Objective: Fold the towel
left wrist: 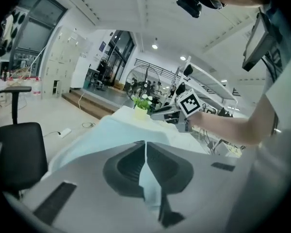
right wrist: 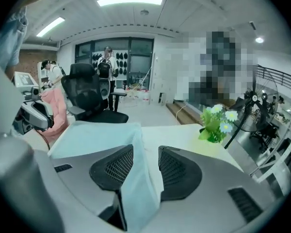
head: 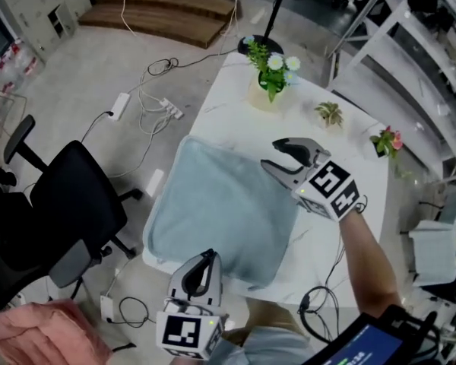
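Fold barely begun, by the look of it: the pale blue towel (head: 213, 207) lies mostly flat on the white surface (head: 342, 154), its near edge pinched in the left tongs (left wrist: 145, 145), while the right tongs (right wrist: 146, 150) stand spread, cloth hanging loose between them.

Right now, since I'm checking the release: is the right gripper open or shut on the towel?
Open: the right gripper has its fingers apart, the towel draped against one, a gap beside the other.
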